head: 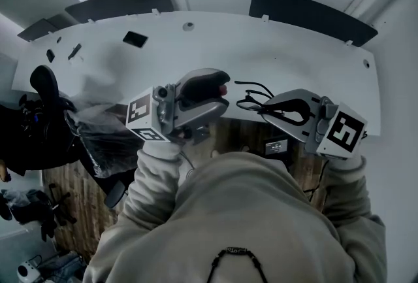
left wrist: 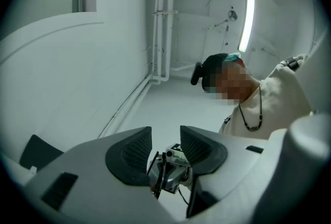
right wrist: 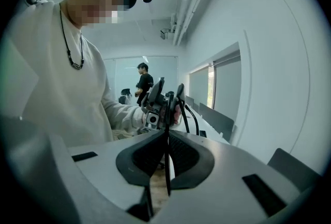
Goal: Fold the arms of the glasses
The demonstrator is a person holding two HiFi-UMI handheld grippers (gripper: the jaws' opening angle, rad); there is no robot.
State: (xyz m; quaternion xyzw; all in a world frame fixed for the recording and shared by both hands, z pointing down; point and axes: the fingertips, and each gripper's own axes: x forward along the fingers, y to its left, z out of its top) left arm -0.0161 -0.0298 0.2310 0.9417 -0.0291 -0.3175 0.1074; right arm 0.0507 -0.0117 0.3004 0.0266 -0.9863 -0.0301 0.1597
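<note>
Glasses (head: 253, 97): black thin-rimmed pair, held in the air in front of the person's chest, above the near edge of the white table (head: 294, 46). In the right gripper view a thin dark part of them (right wrist: 168, 114) runs edge-on straight through the jaws.

Right gripper (head: 268, 110): clenched on that thin part, pads pressed together on it (right wrist: 168, 154). We cannot tell whether it is rim or hinge end.

Arms (right wrist: 188, 110): two curved black ends stick out beyond the jaws, toward the other tool. We judge that at least one is not yet folded flat; the head view shows loose black curves rather than a compact shape.

Left gripper (head: 222, 97): released, jaws standing apart with nothing between the pads (left wrist: 165, 146). It sits just beside the glasses, which show past its jaws (left wrist: 155, 179) with the right gripper behind them.

Progress: grasp secured, folding unfinished as far as we can see. Left to do: push each arm in against the front.
</note>
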